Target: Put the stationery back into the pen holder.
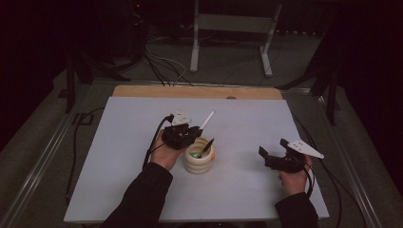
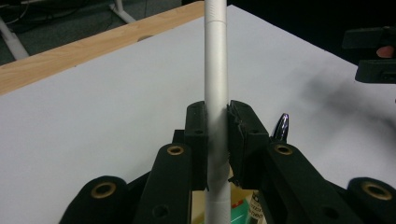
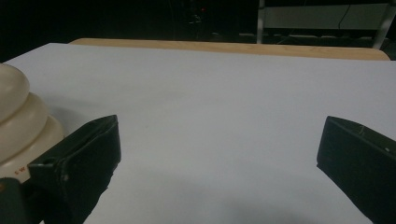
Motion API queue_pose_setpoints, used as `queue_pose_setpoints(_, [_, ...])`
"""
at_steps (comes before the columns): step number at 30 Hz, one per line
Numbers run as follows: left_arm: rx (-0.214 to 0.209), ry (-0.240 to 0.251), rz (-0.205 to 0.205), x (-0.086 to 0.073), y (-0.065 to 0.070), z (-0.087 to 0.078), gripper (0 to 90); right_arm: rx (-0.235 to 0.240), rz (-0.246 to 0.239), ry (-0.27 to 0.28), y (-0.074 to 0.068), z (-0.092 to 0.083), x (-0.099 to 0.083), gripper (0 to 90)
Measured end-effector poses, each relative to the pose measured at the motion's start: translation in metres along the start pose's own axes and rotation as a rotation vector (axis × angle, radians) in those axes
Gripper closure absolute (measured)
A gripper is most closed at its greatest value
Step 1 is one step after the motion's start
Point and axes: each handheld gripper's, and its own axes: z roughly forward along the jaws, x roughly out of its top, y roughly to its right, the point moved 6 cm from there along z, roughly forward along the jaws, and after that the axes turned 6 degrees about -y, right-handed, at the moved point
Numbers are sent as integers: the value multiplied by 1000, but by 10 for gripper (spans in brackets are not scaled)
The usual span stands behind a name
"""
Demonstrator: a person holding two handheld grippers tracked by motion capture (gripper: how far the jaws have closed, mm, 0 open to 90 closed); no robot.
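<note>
The slim white plastic pen (image 1: 207, 120) slants up from the left gripper (image 1: 190, 134), over the far-left rim of the cream ribbed ceramic holder (image 1: 199, 161) at the middle of the white table (image 1: 247, 190), a dark pen (image 1: 207, 147) already inside — the right gripper (image 1: 271, 156) waits off to the right. In the left gripper view the jaws are clamped on the white pen's (image 2: 216, 93) barrel, so lowering and release seem left. The right gripper view shows jaws spread wide, nothing between them — the holder (image 3: 18, 121) at left.
</note>
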Motion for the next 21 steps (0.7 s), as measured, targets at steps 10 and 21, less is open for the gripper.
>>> queue_pose_setpoints(10, [-13,4,-5,-4,2,5,792,0,1,0,0,0,0,0])
queue_pose_setpoints(21, [-36,2,10,-11,6,11,792,0,-1,0,0,0,0,0])
